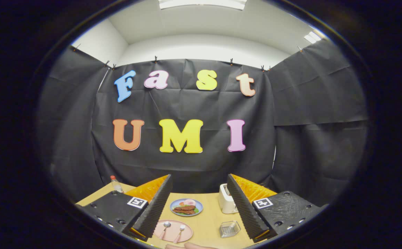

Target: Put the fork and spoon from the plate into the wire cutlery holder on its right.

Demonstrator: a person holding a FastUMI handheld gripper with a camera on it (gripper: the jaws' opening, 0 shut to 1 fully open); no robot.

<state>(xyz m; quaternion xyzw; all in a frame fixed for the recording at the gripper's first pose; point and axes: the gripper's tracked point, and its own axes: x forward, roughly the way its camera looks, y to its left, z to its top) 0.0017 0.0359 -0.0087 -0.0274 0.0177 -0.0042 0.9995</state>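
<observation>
The black two-finger gripper (pixel 199 207) is held wide and empty above the round pink plate (pixel 173 235), framing the metal spoon (pixel 165 228) and metal fork (pixel 180 231) for approach.

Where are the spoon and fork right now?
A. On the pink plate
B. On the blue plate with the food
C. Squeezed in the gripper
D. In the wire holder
A: the spoon and fork lie side by side on the pink plate, while the wire holder to its right is empty and the gripper is open above the table.
</observation>
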